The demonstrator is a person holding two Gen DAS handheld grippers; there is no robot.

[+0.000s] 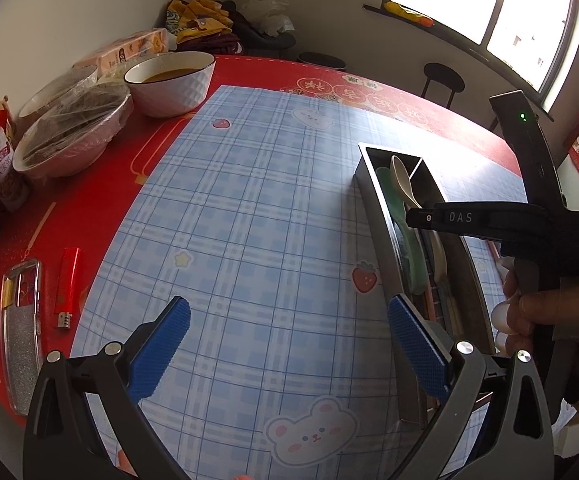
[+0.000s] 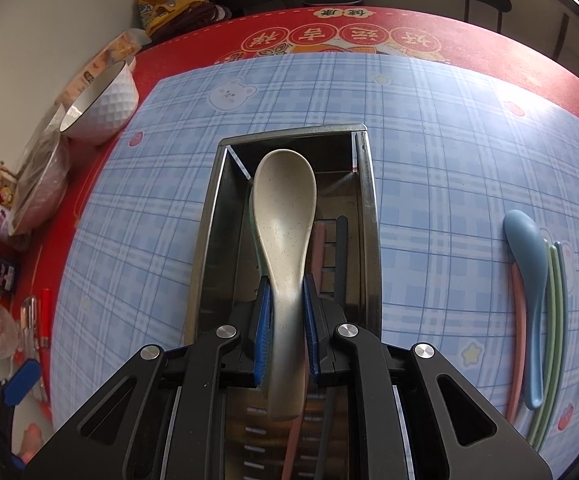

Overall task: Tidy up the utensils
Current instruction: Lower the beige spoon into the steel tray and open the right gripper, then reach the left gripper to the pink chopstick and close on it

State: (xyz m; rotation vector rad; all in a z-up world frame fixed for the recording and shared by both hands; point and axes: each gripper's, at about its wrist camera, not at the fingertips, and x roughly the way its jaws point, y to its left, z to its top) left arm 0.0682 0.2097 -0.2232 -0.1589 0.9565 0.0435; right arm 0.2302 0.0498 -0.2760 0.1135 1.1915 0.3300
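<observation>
Right gripper (image 2: 286, 316): jaws clamped on the handle of the beige spoon (image 2: 283, 236), held over the metal utensil box (image 2: 205, 248). The spoon's long axis runs along the box's length, bowl pointing to the far end. Pink and dark chopsticks (image 2: 341, 256) lie inside the box, parallel. Right of the box, a blue spoon (image 2: 529, 272) rests on the plaid mat (image 2: 429, 120). Left gripper (image 1: 289, 348): jaws wide apart, empty, left of the box.

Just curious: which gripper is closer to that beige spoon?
Right. The right gripper is clamped on the beige spoon over the metal tray; the left gripper hovers open beside the tray.
</observation>
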